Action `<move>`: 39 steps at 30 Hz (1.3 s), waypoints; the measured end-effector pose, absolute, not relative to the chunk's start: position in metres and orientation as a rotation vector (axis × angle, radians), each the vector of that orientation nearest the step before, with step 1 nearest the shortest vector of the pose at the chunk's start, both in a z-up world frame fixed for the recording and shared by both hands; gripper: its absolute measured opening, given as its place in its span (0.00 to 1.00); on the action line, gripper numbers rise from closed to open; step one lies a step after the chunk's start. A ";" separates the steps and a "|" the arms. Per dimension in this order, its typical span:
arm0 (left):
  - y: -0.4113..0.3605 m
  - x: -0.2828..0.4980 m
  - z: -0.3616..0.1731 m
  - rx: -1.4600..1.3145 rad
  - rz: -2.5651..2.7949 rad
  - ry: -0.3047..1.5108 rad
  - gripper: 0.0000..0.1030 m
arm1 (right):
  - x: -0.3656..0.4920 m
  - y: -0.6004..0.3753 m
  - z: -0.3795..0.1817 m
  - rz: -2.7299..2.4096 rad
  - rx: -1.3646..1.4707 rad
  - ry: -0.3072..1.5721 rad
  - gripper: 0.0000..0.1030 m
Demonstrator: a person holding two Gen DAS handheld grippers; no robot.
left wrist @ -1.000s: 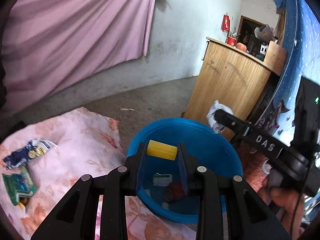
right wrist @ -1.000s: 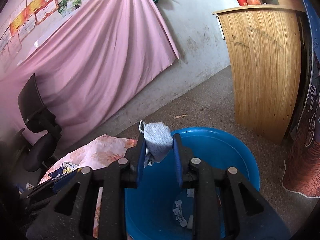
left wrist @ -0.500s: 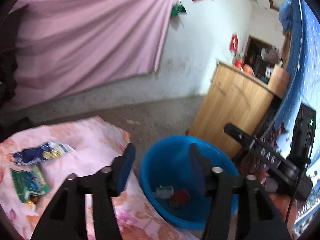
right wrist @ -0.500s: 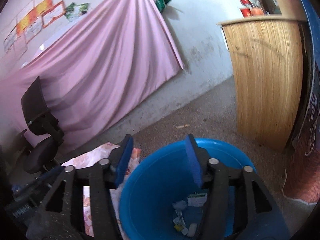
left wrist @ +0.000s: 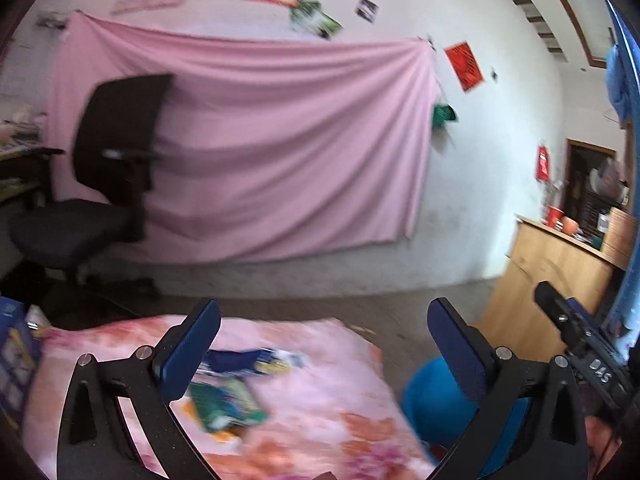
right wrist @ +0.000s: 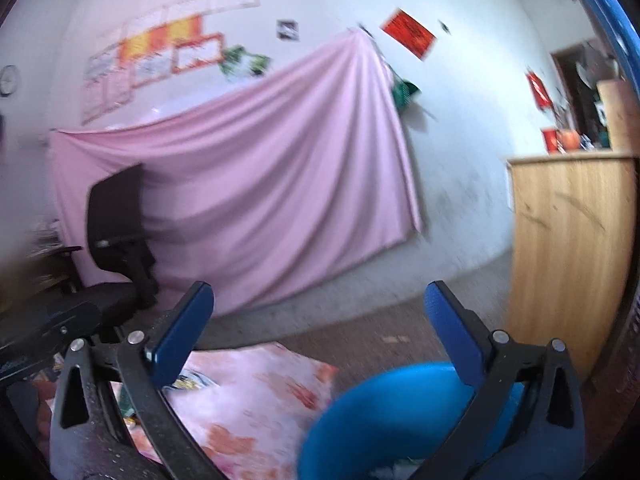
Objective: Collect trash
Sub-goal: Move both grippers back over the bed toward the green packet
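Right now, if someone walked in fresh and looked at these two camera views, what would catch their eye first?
Probably the big pink sheet draped across the back wall, with a black office chair in front of its left side. Next, both the left gripper and the right gripper held wide open and empty. Below them, a floral cloth carries a green wrapper and a dark blue one, with the blue tub at its right.
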State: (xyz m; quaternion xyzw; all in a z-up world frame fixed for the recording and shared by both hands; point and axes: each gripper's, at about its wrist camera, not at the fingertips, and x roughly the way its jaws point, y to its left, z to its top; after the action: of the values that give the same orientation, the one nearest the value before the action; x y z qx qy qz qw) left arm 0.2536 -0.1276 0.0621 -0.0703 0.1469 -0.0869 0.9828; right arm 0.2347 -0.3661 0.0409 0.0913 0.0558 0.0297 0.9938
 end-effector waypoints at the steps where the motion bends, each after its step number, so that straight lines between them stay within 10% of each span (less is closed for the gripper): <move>1: -0.120 0.248 0.063 -0.141 -0.153 0.281 0.98 | 0.234 -0.359 0.043 0.073 0.176 0.095 1.00; 16: -0.024 0.206 0.050 -0.107 0.081 0.240 0.98 | 0.248 -0.259 0.040 0.276 0.017 0.092 1.00; 39: 0.022 0.284 -0.052 -0.154 0.173 0.784 0.97 | 0.368 -0.193 -0.066 0.622 0.098 0.899 1.00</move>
State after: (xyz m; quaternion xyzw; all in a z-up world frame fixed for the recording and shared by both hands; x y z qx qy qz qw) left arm 0.2837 0.0221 -0.0517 -0.0748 0.3811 0.0840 0.9177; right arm 0.3677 -0.1930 -0.0664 0.0464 0.4273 0.2958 0.8531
